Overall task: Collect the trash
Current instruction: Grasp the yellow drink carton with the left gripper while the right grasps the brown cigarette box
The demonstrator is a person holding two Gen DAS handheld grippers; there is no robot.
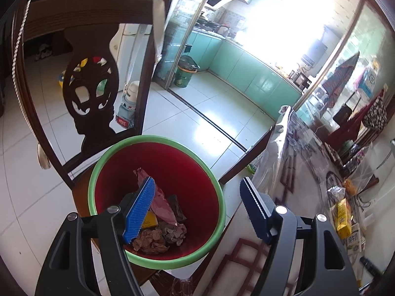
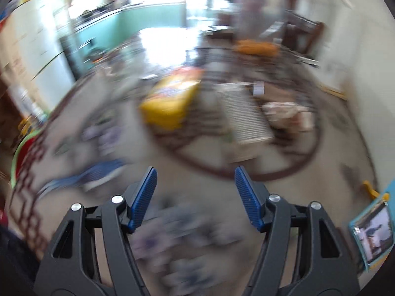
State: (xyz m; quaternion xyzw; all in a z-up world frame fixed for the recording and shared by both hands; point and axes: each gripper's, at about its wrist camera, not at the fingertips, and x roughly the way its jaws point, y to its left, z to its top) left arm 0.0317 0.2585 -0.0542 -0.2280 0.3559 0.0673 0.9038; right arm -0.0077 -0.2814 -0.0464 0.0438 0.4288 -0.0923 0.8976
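Observation:
A red bin with a green rim stands on a dark wooden chair beside the table. Inside lie a pink wrapper, a yellow box and crumpled paper scraps. My left gripper hovers over the bin's right side, open, nothing between its blue pads. The right wrist view is badly blurred. There my right gripper stands open and empty above the patterned tablecloth. Ahead of it lie a yellow packet and a white ribbed item. The bin's rim shows at the left edge.
The chair's carved back rises behind the bin. On the table at the right lie a yellow carton, plastic bags and other clutter. An orange thing sits at the table's far side. A framed picture lies at the right edge.

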